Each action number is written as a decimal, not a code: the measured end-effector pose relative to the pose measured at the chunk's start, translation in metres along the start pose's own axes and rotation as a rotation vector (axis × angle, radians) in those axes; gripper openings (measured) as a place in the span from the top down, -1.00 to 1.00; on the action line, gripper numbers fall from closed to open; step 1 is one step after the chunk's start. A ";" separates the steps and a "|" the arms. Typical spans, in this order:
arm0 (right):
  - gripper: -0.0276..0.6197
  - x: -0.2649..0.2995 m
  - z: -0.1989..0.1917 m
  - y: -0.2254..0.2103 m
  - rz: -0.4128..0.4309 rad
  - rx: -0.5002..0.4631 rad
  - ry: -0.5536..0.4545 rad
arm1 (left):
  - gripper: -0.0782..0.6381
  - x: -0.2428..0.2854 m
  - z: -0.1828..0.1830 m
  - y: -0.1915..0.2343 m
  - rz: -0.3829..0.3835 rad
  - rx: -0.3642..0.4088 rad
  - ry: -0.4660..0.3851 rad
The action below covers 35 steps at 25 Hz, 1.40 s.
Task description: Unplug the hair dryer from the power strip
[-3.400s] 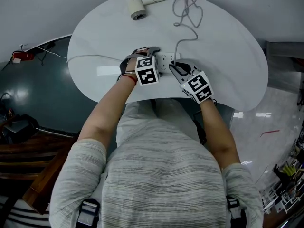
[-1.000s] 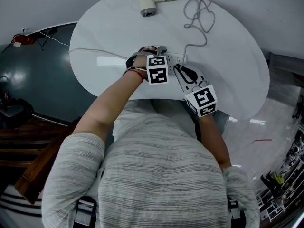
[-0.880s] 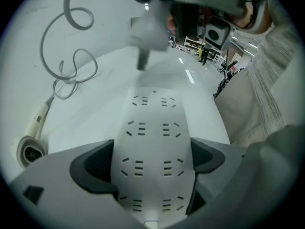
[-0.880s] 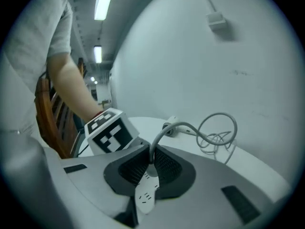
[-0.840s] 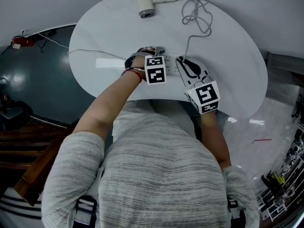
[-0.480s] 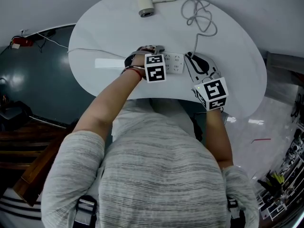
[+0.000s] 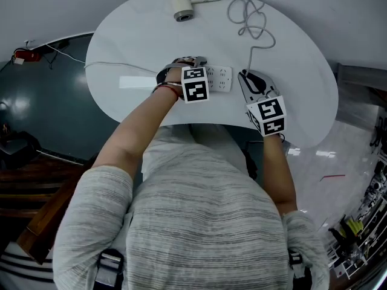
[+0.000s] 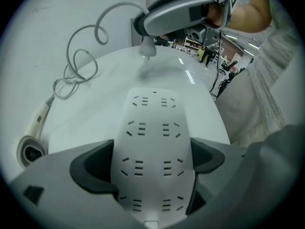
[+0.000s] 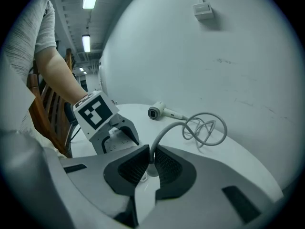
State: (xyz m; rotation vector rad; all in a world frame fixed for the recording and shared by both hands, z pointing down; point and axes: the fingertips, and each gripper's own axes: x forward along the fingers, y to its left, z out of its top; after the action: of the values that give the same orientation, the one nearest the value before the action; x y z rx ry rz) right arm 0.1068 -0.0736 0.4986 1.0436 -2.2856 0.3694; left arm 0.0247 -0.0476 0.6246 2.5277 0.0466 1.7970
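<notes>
A white power strip [image 7: 220, 78] lies mid-table, its sockets bare in the left gripper view [image 8: 152, 123]. My left gripper [image 7: 195, 71] [image 8: 150, 159] is shut on its near end, one pad on each long side. My right gripper [image 7: 245, 76] [image 9: 151, 159] is shut on the hair dryer's plug [image 9: 151, 170], held off the strip to its right; the plug [image 8: 147, 49] hangs above the table. Its grey cable [image 7: 255, 18] [image 9: 205, 127] loops back to the white hair dryer [image 7: 181, 2] [image 9: 159, 111] [image 8: 31, 137] at the table's far edge.
The white oval table [image 7: 133, 47] stands against a pale wall. The strip's thin white cord [image 7: 121, 70] runs off the left edge. Dark teal floor and wooden furniture [image 7: 42, 210] lie to the left. The person's torso is at the near edge.
My right gripper has drawn to the right with the plug, which now stands free of the strip's end. The left gripper and strip have stayed put.
</notes>
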 end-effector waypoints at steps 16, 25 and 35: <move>0.77 0.023 -0.054 0.005 0.013 0.026 0.161 | -0.55 0.000 0.000 0.001 0.001 0.003 -0.004; 0.77 0.033 -0.064 0.009 0.019 -0.001 0.209 | -0.55 0.000 0.000 0.001 0.002 0.003 -0.005; 0.66 0.039 -0.063 0.008 0.019 0.018 0.218 | -0.55 0.000 0.000 0.001 0.003 0.005 -0.008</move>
State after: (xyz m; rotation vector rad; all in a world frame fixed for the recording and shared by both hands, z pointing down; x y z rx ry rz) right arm 0.1064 -0.0617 0.5724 0.9418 -2.1023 0.4884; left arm 0.0248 -0.0484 0.6245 2.5392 0.0474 1.7897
